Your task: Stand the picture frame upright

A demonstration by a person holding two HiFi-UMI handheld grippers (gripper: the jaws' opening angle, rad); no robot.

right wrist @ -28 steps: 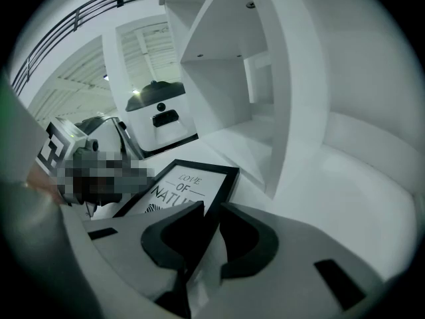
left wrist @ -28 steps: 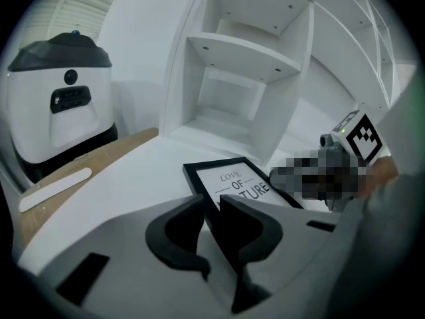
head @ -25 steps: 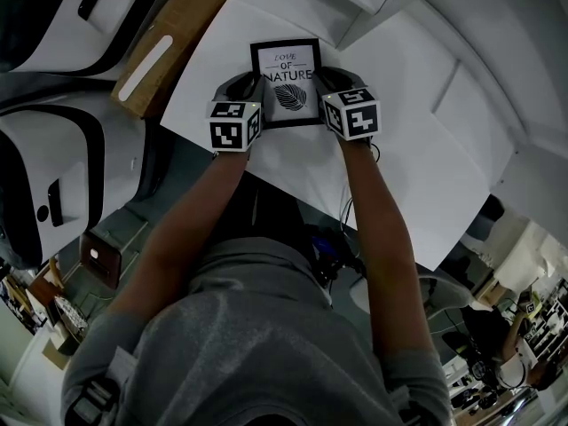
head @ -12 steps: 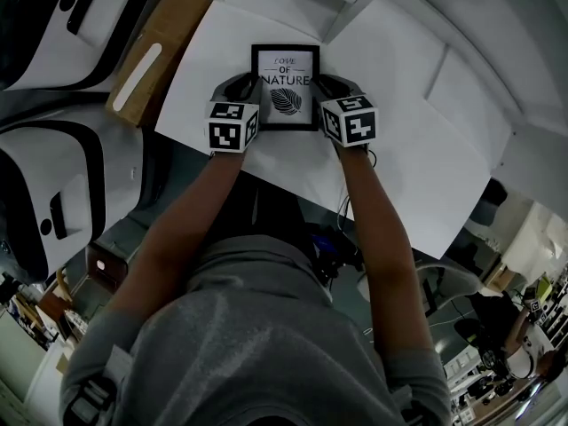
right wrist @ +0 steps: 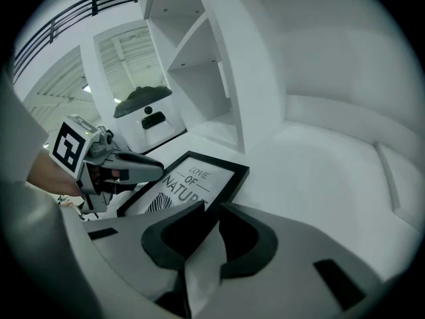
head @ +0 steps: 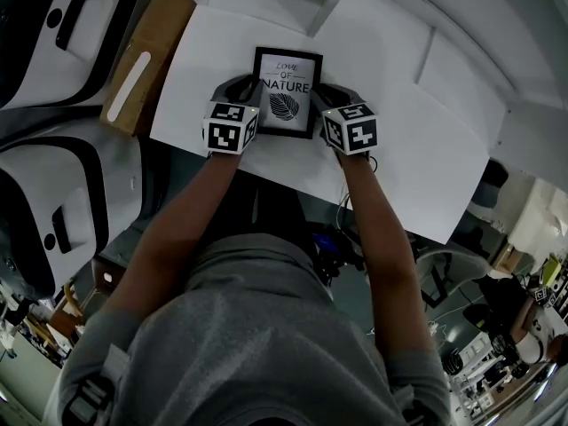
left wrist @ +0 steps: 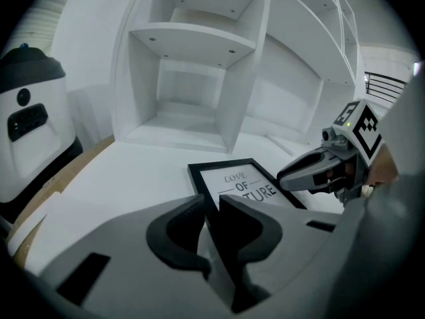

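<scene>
One shelf unit point(left wrist: 192, 78) behind picture frame point(left wrist: 242, 181)

Black picture frame point(head: 287, 92) (leaf print), white table point(head: 404, 153).

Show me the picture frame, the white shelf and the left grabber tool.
picture frame point(head: 283, 106), head view, on its leaf print.
white shelf point(left wrist: 192, 42), left gripper view, on its upper board.
left gripper point(left wrist: 212, 203), left gripper view, between its jaw tips, which clamp the frame's edge.

Cardboard box point(head: 161, 32) w/ white strip beside white table point(head: 417, 160), shelf unit point(left wrist: 192, 78) behind, white-black machines point(head: 53, 193) far L
</scene>
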